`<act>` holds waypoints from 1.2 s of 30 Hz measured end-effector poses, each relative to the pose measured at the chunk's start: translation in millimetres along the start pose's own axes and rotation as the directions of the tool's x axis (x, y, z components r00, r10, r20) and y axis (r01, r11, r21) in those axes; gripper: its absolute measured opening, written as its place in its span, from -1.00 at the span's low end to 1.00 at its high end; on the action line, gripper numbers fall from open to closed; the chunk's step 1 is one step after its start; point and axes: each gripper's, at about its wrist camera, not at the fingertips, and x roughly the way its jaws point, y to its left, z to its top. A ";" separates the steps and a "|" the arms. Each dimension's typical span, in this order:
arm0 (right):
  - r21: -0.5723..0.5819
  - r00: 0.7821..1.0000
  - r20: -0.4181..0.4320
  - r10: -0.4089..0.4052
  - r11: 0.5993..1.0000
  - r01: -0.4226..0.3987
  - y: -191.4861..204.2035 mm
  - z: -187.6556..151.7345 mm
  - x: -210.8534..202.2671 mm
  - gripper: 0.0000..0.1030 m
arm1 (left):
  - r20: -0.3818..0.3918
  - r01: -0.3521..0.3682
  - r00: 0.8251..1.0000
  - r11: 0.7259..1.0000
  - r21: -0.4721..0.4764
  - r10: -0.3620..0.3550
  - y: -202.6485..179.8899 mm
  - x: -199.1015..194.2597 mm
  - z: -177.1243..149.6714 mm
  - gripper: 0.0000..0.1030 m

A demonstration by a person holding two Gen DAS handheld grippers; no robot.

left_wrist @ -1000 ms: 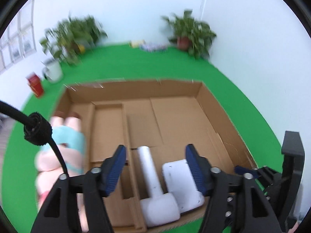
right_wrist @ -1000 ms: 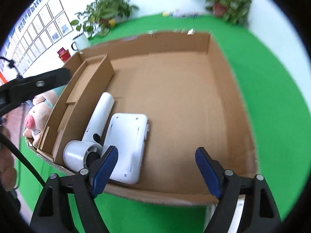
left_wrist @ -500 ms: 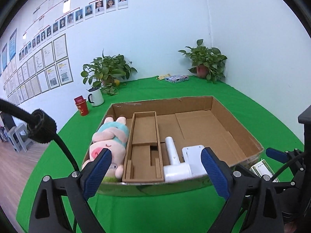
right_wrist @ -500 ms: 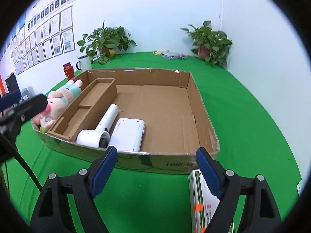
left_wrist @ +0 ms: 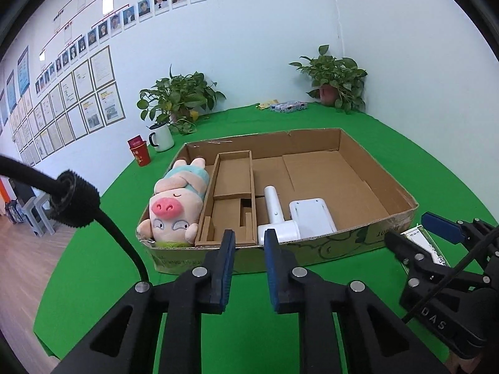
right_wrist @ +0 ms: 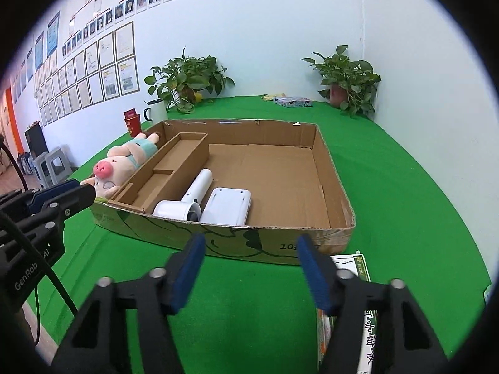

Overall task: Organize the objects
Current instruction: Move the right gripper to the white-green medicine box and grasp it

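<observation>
Left wrist view shows us the shallow brown cardboard box [left_wrist: 315,146] lying on the green tabletop [left_wrist: 103,268], near its front edge. Our left gripper [left_wrist: 246,244] hangs just before the box's near wall, its blue-padded fingers [left_wrist: 227,258] drawn close with only a narrow gap and nothing between them. Inside the box, at the left wall, lies a pink plush pig in a light blue shirt [left_wrist: 174,205], its snout toward us. Beside it stands a long brown cardboard insert with compartments [left_wrist: 230,193]. Next to the insert lies a white hair dryer [left_wrist: 276,215], its handle pointing to the far wall, and touching it on the right is a flat white rectangular device [left_wrist: 312,218]. The right half of the box floor is bare cardboard.

From the right wrist view, our right gripper [right_wrist: 251,268] is spread wide and holds nothing. Under its right finger lies a white printed carton with green lettering [right_wrist: 358,308], flat on the tabletop just outside the box's near right corner.
</observation>
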 end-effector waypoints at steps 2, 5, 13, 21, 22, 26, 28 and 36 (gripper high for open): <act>0.011 1.000 0.029 -0.004 1.000 0.003 -2.6 -1.5 -5.0 0.06 | -0.016 -0.033 0.999 0.999 0.013 0.033 -0.8 3.5 0.4 -0.21; 0.040 0.997 0.079 -0.015 0.999 0.012 -7.0 -2.1 -13.3 0.71 | -0.018 -0.024 1.000 1.000 -0.003 0.024 2.2 6.5 0.4 0.54; 0.008 0.997 0.081 0.003 1.000 -0.004 -11.8 -6.3 -12.0 0.73 | -0.047 -0.003 0.999 1.000 -0.031 0.002 8.5 21.5 -1.4 0.55; 0.020 0.982 -0.100 -0.162 0.986 0.164 -69.5 -34.7 14.0 0.72 | -0.117 0.051 0.992 0.998 -0.042 -0.056 10.6 42.7 -11.6 0.55; 0.028 0.975 -0.136 -0.175 0.983 0.181 -80.1 -41.0 18.7 0.72 | -0.136 0.069 0.988 0.996 -0.051 -0.075 9.6 46.9 -14.0 0.55; 0.106 0.961 -0.249 -0.117 0.983 0.148 -110.8 -62.9 32.4 0.72 | -0.172 0.108 0.978 0.992 -0.059 -0.116 2.7 56.8 -22.4 0.55; 0.128 0.962 -0.262 -0.082 0.985 0.119 -113.7 -69.6 32.7 0.71 | -0.191 0.118 0.973 0.992 -0.054 -0.126 -1.3 61.3 -26.5 0.54; 0.065 0.950 -0.308 -0.044 0.996 0.067 -92.8 -81.9 40.9 0.19 | -0.220 0.148 0.962 0.986 -0.078 -0.162 7.2 68.3 -34.6 0.51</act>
